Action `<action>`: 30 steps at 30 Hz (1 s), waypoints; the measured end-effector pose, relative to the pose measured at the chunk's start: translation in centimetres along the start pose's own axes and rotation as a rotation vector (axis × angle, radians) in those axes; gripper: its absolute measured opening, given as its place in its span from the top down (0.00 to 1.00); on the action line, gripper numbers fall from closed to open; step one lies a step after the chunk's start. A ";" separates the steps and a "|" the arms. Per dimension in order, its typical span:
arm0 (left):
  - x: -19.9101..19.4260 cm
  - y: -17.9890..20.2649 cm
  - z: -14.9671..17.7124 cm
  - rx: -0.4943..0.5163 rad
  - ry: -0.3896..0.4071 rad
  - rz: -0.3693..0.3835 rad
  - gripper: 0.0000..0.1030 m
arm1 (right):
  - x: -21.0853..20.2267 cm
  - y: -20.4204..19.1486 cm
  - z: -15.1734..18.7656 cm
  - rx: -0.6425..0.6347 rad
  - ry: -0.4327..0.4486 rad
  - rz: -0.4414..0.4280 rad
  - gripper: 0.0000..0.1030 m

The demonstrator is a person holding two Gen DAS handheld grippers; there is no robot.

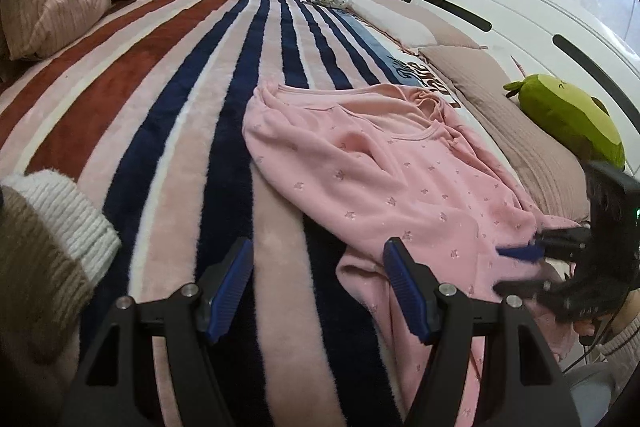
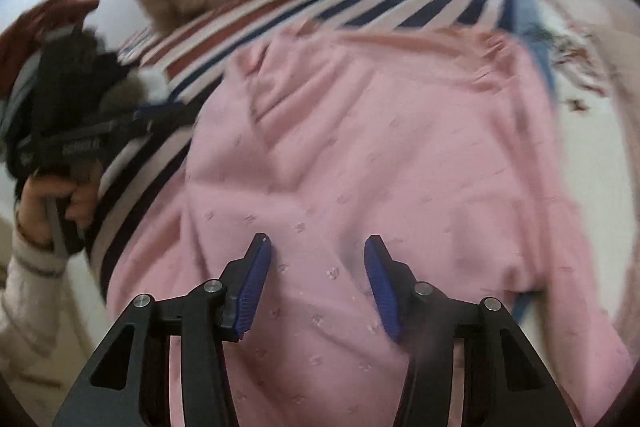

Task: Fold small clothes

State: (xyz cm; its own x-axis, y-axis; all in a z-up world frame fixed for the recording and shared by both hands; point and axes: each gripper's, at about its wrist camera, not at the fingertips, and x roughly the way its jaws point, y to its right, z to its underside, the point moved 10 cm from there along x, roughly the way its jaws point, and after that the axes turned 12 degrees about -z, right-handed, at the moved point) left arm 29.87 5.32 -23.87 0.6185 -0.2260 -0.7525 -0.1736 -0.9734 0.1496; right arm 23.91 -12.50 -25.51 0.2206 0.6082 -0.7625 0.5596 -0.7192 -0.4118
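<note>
1. Left wrist view: my left gripper hangs with jaws spread, empty, above the plush striped blanket on the bed; the soft pink printed top lies rumpled to its right.
2. Right wrist view: my right gripper gapes wide over the fleecy top.

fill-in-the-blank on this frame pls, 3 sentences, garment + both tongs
1. The garment lying on the striped blanket is ____ in colour.
2. Both the left tongs and the right tongs have their jaws ____.
3. The plush toy by the white headboard is ____ in colour.

Missing words: pink; open; green
</note>
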 end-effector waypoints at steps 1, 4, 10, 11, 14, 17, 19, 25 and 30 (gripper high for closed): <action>-0.1 0.0 0.1 0.001 0.001 -0.001 0.38 | 0.1 -0.3 0.4 -0.024 -0.014 -0.010 0.64; -0.2 0.3 0.0 0.005 0.008 0.003 0.38 | -0.3 -0.8 1.4 -0.094 -0.033 0.030 0.97; -0.6 0.9 -0.5 0.007 0.030 0.011 0.38 | -3.4 0.8 2.1 -0.104 0.051 0.221 1.00; -0.6 1.0 -0.5 0.010 0.030 0.010 0.38 | -4.0 1.1 2.0 -0.094 0.066 0.243 1.00; -0.3 0.9 -0.6 0.012 0.026 -0.002 0.38 | -4.9 1.8 2.2 -0.052 0.070 0.182 1.00; -0.2 0.9 -0.6 0.004 0.025 -0.009 0.38 | -4.6 1.6 2.6 -0.007 0.027 0.064 0.89; -0.4 1.0 -0.5 0.004 0.028 -0.007 0.38 | -4.3 1.8 2.7 -0.003 0.008 0.071 0.54; -0.8 1.4 0.7 0.041 0.010 -0.013 0.38 | -3.0 0.4 4.6 -0.086 -0.073 0.048 0.80; -0.7 1.7 2.3 0.071 -0.021 -0.010 0.38 | -4.6 0.7 4.9 -0.138 -0.024 0.214 1.00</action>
State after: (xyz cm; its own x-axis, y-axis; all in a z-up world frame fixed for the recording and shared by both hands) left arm 27.33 3.89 -24.55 0.6044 -0.2144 -0.7673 -0.2220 -0.9703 0.0963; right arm 19.43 -17.47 -24.71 0.3277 0.4373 -0.8375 0.6061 -0.7773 -0.1687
